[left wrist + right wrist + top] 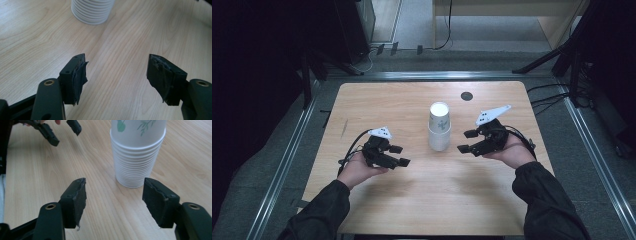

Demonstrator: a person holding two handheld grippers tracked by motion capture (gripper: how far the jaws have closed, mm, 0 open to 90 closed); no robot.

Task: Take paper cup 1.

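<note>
Right gripper [468, 141]: jaws spread, nothing between them, pointed toward the stack of paper cups [439, 127]. We log that stack upright at mid-table [377, 105], long axis vertical, just ahead of these jaws. Left gripper [398, 155]: jaws also apart and empty, on the stack's other side and farther from it. We judge the right hand [512, 150] nearer for the coming grasp.

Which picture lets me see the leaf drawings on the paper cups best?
The right gripper view: the stack of paper cups stands close, its green leaf print clear on the top cup. The high view shows the whole stack, but the print is tiny. The left gripper view catches the ribbed white rims at the bottom.
</note>
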